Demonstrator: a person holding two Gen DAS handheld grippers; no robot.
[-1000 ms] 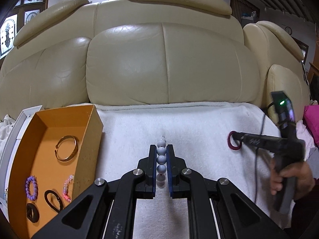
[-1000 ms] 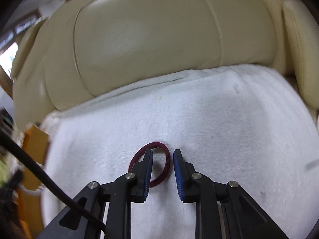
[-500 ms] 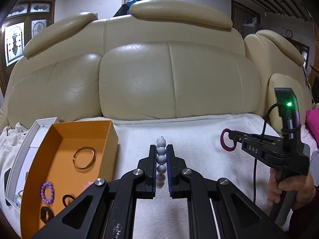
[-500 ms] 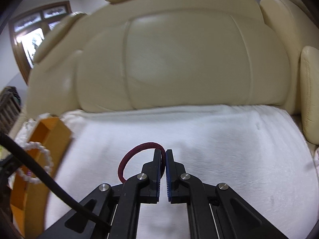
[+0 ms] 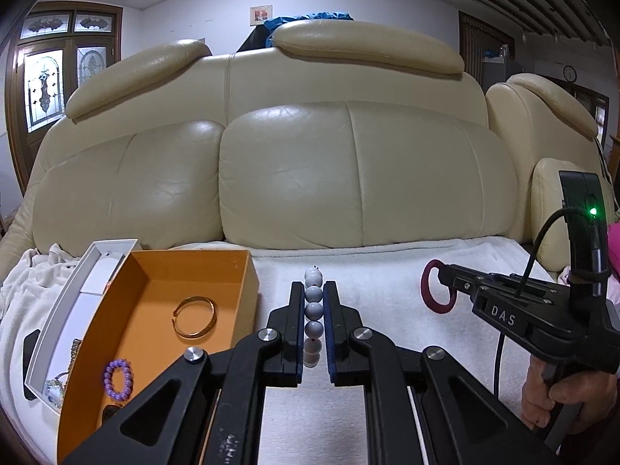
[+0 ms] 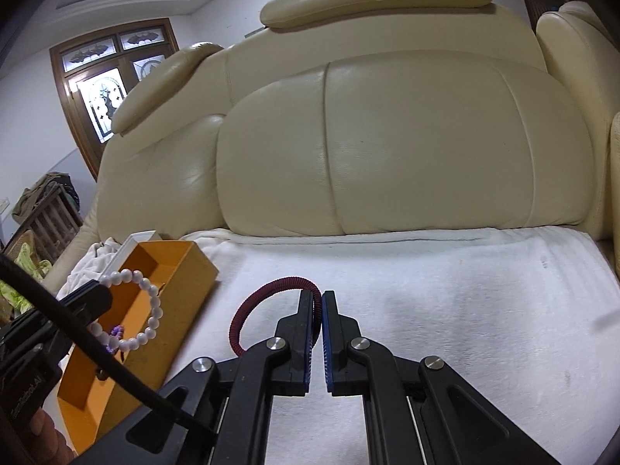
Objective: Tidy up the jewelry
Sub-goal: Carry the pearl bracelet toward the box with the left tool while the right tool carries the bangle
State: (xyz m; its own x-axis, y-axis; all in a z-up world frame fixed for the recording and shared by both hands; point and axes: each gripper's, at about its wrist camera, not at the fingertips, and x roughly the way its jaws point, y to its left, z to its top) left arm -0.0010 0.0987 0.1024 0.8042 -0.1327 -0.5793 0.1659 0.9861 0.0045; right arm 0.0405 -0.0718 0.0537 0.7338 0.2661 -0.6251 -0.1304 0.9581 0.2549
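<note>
**Left wrist view: both grippers loaded**

Left gripper point(image 5: 314, 321) pinches the white bead bracelet point(image 5: 313, 312) right of the orange box point(image 5: 162, 271). Right gripper point(image 6: 322, 302), jaws pressed together, clamps the maroon hair tie point(image 6: 267, 294) above the white towel point(image 6: 445, 290).

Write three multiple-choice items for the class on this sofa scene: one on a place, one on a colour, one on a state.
1. Where does the gold metal bangle lie?
A. in the orange cardboard box
B. on the white towel
C. on the backrest

2. What colour is the corded loop held by the right tongs?
A. green
B. dark red
C. yellow

3. How are the left tongs?
A. wide open, empty
B. out of view
C. shut on the pale round-bead bracelet

Key: 1 A, the bangle rests on the box floor; 2 B, the loop at the right tongs' tips is maroon; 3 C, beads sit pinched between the blue pads.
</note>
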